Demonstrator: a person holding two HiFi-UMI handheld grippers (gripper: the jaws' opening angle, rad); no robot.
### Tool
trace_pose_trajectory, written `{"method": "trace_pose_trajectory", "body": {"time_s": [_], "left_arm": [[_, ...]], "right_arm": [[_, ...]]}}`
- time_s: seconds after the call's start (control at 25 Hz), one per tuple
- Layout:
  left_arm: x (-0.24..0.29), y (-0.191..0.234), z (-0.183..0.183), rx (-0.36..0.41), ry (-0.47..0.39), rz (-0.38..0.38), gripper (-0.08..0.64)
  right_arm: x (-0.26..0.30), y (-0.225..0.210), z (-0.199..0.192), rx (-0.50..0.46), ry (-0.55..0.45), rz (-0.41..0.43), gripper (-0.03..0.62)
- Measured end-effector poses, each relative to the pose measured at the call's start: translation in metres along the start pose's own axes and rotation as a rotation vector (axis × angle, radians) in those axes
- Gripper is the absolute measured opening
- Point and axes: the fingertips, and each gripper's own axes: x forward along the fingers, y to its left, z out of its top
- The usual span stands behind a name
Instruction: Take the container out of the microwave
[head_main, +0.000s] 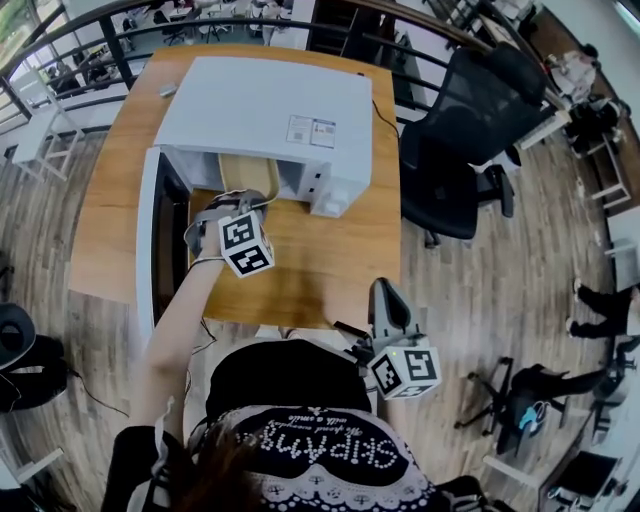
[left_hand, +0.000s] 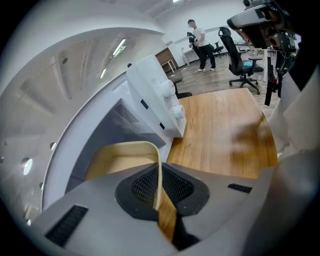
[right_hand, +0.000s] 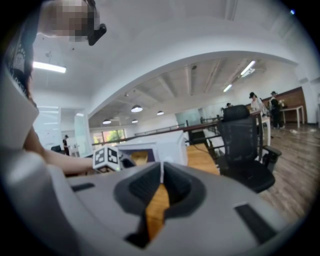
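Half done, I'd say: the microwave has its door swung wide open, and the left gripper is at the microwave's mouth with its jaws clamped on the thin side wall of the beige container. The wall runs straight up between the pads, one pad inside the container and one outside, so the grip looks solid to me. The container sits right at the microwave's opening, part of it under the roof as far as I can tell, so it's not out yet. What's left is pulling it clear and setting it on the table in front of the microwave. The right gripper is well away from the microwave, jaws together on nothing.
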Motion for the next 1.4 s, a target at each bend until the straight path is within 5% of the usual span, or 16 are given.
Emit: {"method": "trace_pose_trajectory", "body": {"time_s": [0.56,1.12,1.4], "left_arm": [[-0.078,-0.061,0.021,0.028,-0.007,-0.009,0.043],[-0.206,-0.133,0.051,0.134,-0.081,0.03,0.043],[-0.243,-0.162,0.056,0.205,-0.089,-0.052,0.043]], "right_arm": [[-0.045,-0.027,0.007,-0.025,-0.027,-0.002,0.04],[-0.075,-0.046,-0.001,-0.035,-0.052,0.026,0.04],[-0.081,-0.047,0.005,-0.039,-0.058,0.048,0.04]]}}
